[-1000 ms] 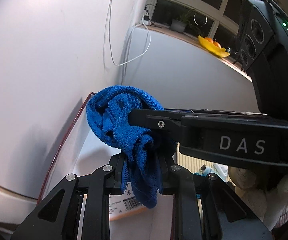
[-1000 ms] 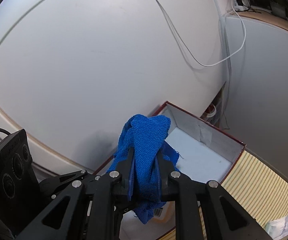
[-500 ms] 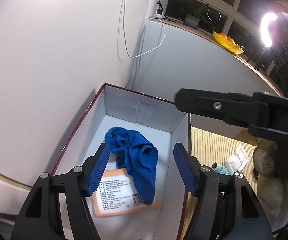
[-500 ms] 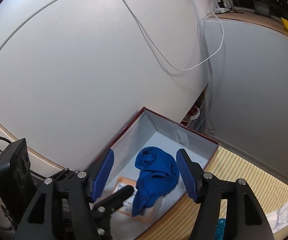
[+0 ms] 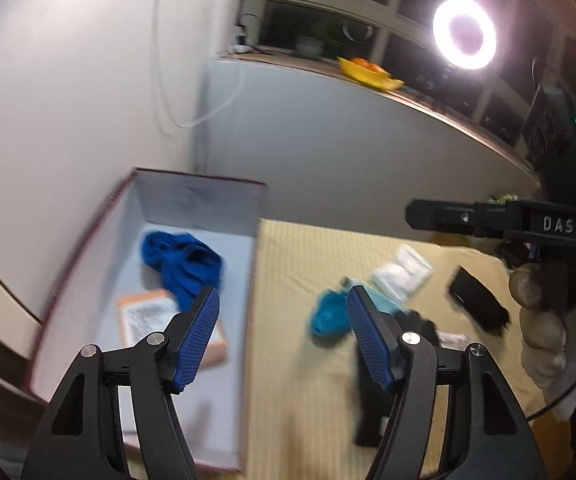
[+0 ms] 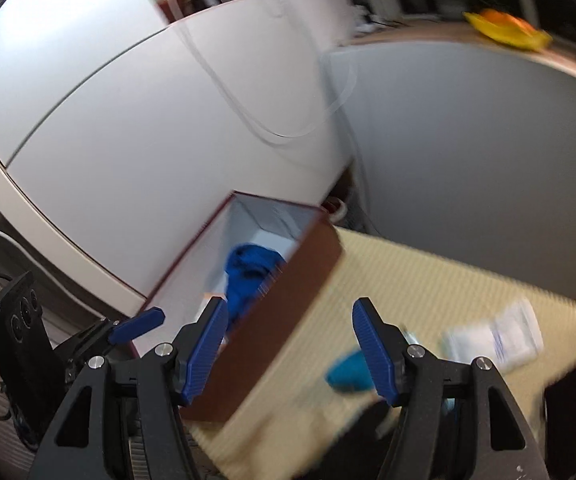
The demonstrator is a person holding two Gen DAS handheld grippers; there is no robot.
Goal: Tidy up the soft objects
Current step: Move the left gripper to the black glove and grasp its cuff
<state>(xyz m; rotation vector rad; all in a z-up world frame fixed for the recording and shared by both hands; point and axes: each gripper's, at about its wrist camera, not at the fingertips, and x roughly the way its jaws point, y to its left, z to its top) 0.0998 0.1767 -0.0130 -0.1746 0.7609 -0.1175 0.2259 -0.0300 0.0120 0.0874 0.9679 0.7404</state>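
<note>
A crumpled blue towel (image 5: 182, 266) lies inside the open red-rimmed box (image 5: 192, 178), partly on an orange label; it also shows in the right wrist view (image 6: 248, 276) behind the box's brown side wall (image 6: 288, 312). My left gripper (image 5: 282, 336) is open and empty over the box's right edge. My right gripper (image 6: 288, 350) is open and empty, above the box's near corner and the yellow striped mat (image 6: 428, 280). A teal soft object (image 5: 328, 314) lies on the mat; it also shows in the right wrist view (image 6: 348, 372).
On the mat lie a white packet (image 5: 402, 272), a black pouch (image 5: 478, 304) and another dark item (image 5: 414, 326). White walls stand behind the box. A ring light (image 5: 464, 34) and a yellow fruit dish (image 5: 368, 72) sit on the sill.
Both grippers let go of the blue towel, which dropped into the box. Both have since swung right and back, bringing the mat and its objects into view.
</note>
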